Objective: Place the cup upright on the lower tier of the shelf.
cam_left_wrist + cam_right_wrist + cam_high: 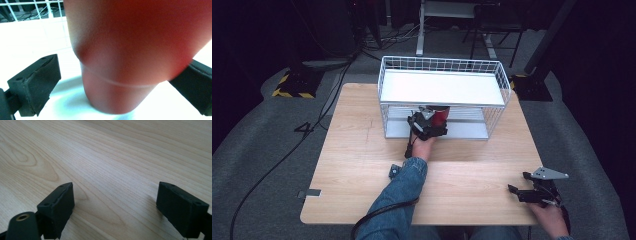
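Observation:
A red cup [441,116] stands on the lower shelf of a white wire rack [383,80] at the back of the wooden table [357,150]. My left gripper [428,125] reaches into that shelf from the front. In the left gripper view the red cup [130,50] stands upright between the jaws of my left gripper [123,70]; the left jaw is apart from it, and the cup's edge overlaps the right jaw. My right gripper [519,182] hovers low over the table's front right corner. Its jaws are wide apart, and my right gripper [115,197] holds nothing.
The rack's upper level is a bare white board [442,87]. A small black piece [394,171] lies on the table beside the left forearm. A metal clip [312,193] sits at the front left edge. Cables [312,130] run over the grey floor on the left.

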A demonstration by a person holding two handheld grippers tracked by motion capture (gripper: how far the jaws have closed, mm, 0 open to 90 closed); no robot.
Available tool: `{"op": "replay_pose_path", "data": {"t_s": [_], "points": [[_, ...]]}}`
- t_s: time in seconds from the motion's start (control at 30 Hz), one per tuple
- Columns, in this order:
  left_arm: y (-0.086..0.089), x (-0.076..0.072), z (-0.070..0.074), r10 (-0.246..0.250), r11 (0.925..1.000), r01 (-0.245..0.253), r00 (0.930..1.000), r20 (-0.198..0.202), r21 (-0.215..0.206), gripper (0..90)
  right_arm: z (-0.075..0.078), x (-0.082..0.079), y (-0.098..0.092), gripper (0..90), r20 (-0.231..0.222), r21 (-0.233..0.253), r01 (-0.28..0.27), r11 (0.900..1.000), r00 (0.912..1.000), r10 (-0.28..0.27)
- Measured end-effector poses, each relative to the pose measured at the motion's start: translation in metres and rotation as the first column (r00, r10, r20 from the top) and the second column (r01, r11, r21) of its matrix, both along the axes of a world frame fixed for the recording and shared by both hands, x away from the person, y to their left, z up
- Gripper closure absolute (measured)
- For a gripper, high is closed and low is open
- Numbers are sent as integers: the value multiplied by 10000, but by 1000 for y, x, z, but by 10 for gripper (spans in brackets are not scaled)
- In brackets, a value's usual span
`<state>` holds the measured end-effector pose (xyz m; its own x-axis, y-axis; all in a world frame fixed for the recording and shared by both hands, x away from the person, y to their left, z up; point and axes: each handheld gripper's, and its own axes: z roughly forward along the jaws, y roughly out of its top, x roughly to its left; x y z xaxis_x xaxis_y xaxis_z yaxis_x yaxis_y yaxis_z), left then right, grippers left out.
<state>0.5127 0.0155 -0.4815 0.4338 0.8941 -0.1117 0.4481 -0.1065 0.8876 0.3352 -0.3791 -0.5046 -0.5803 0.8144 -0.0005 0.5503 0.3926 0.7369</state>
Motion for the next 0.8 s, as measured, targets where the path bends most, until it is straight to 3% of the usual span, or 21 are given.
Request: {"op": "replay_pose_path", "data": {"t_s": [0.2,0.53,0.8], "points": [[11,-11,6,-69,9986,63,9999,-120,-523,0,0,0,0,151,-1,-5,0,10000,10000,0],[29,-37,17,-281,9990,279,9996,-58,-357,0,0,1,1,148,-10,5,-31,10000,10000,31],[46,-60,33,-761,9968,763,9971,78,-233,0,0,1,2,144,-5,-6,21,10000,10000,-21]]}}
